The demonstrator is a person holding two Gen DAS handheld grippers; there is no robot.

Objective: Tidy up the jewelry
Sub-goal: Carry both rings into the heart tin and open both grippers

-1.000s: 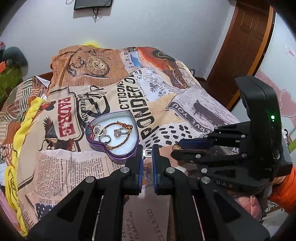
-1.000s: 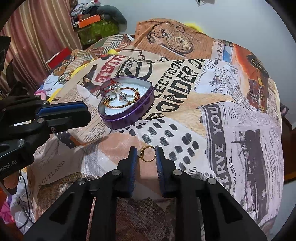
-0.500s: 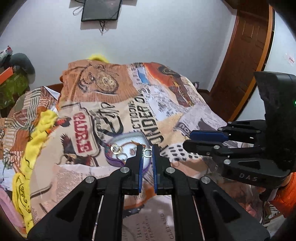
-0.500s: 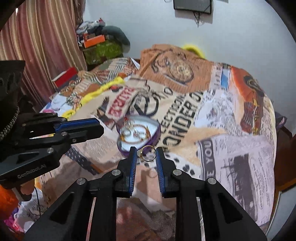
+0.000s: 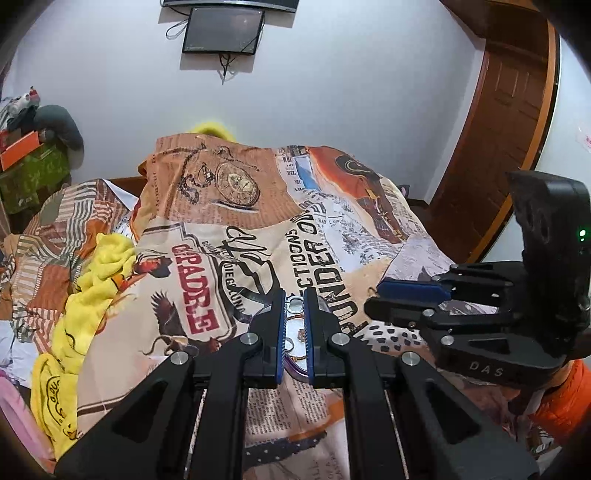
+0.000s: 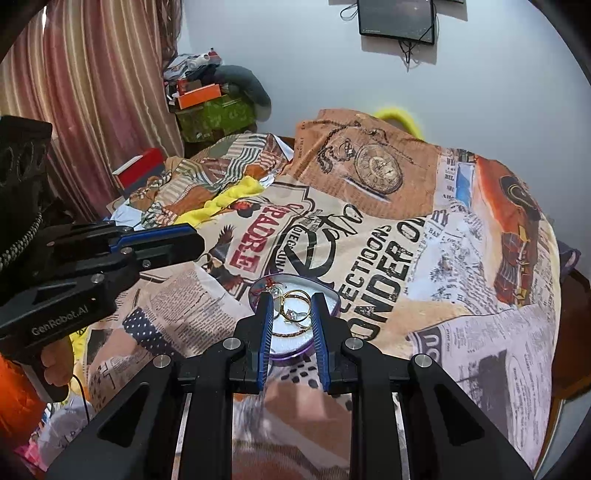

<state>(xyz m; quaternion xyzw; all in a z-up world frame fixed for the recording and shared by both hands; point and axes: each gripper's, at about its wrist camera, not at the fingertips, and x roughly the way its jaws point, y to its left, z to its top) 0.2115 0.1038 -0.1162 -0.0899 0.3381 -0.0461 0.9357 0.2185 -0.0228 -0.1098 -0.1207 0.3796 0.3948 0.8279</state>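
Observation:
A purple heart-shaped tin (image 6: 258, 286) lies on the printed bedspread and holds several rings and a thin gold chain (image 6: 291, 334). My right gripper (image 6: 293, 301) is shut on a gold ring (image 6: 296, 295), held above the tin. My left gripper (image 5: 294, 303) is shut on a small silver ring (image 5: 294, 305), also raised over the tin (image 5: 293, 363), which its fingers mostly hide. The right gripper shows in the left wrist view (image 5: 410, 295) at right. The left gripper shows in the right wrist view (image 6: 162, 240) at left.
The bedspread (image 6: 424, 258) covers the bed. A yellow towel (image 5: 88, 288) lies along its left side. Boxes and clothes (image 6: 207, 99) are piled by the striped curtain. A monitor (image 5: 223, 31) hangs on the wall and a wooden door (image 5: 509, 122) stands at right.
Both grippers have risen from the bedspread with their rings and now sit higher, over the tin. The right gripper picked its gold ring up off the cloth.

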